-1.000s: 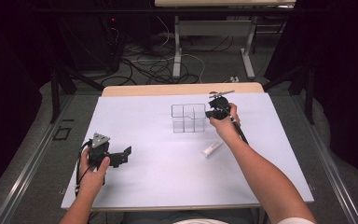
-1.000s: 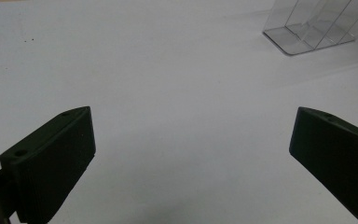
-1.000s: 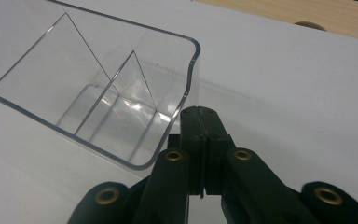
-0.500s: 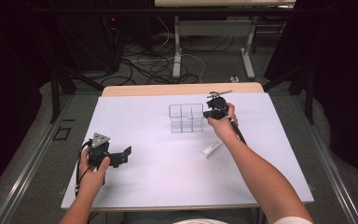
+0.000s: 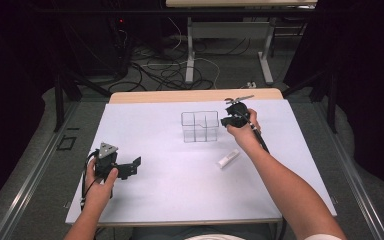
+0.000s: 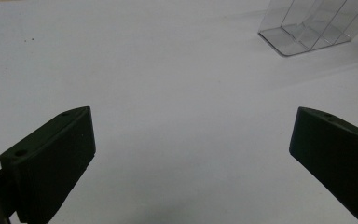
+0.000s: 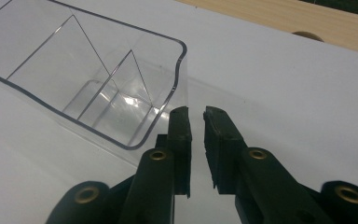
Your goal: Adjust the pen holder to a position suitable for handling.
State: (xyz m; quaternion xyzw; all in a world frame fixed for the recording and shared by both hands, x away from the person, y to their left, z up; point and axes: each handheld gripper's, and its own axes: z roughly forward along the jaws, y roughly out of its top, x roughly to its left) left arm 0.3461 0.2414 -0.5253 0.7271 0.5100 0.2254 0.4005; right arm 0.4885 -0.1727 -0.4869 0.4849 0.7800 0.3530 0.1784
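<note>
The clear plastic divided organiser box (image 5: pixel 200 126) stands upright on the white table sheet (image 5: pixel 180 180), toward the far middle, its compartments empty as far as I can see. Right beside its right wall sits the right gripper (image 5: pixel 231 119); in the right gripper view its two black jaws are nearly together with just a thin slit between them, at the box's rounded corner (image 7: pixel 179 65), and I can't tell whether the wall is pinched in that slit or merely beside it. My read is a grip or nudge on that wall. To do it well, the jaws want to straddle the thin rim squarely, low enough not to tip the light box, and close gently, since clear plastic this thin looks likely to flex or skid on the smooth sheet. A small white oblong piece (image 5: pixel 228 158) lies on the sheet nearer the person, close under the right forearm, well clear of the box. Over at the near left, the left gripper (image 5: pixel 130 167) rests low above bare sheet, jaws spread wide, holding nothing, pointed roughly toward the box (image 6: pixel 314 25).
</note>
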